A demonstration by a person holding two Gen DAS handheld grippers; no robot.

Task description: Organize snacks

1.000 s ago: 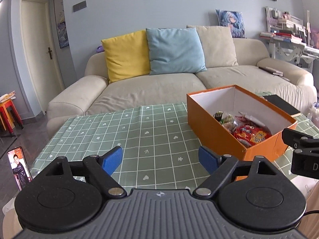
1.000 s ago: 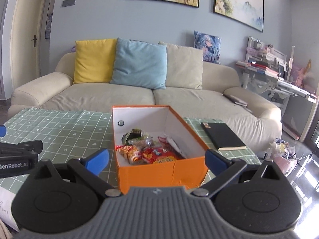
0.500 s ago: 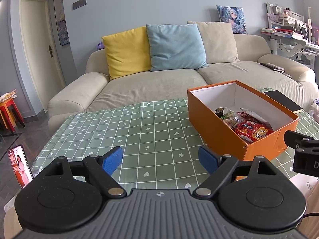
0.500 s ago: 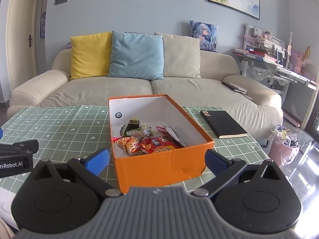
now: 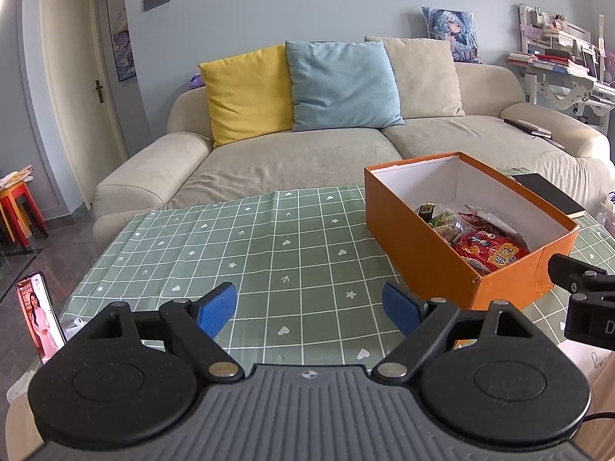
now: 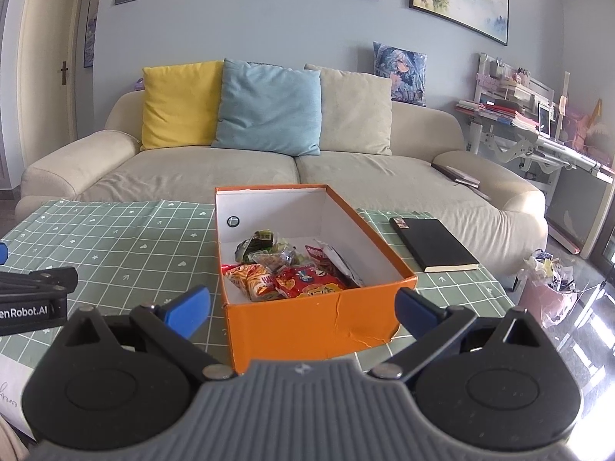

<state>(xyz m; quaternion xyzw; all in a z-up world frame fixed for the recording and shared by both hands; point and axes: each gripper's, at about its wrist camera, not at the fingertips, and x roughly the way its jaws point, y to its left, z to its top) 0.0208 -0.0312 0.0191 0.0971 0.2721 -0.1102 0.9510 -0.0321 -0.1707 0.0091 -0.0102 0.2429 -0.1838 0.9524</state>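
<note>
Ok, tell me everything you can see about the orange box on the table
The orange box looks like lidless cardboard, orange outside and white inside, with a small round hole in one end wall. It sits flat on the green checked tablecloth, holding a loose pile of snack packets. Its near wall is creased. Neither gripper touches it; a black notebook lies apart, beside it.

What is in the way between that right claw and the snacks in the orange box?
Only the orange box's near wall stands between the open right gripper and the snack packets. The box has no lid, so from above nothing visible blocks them.
</note>
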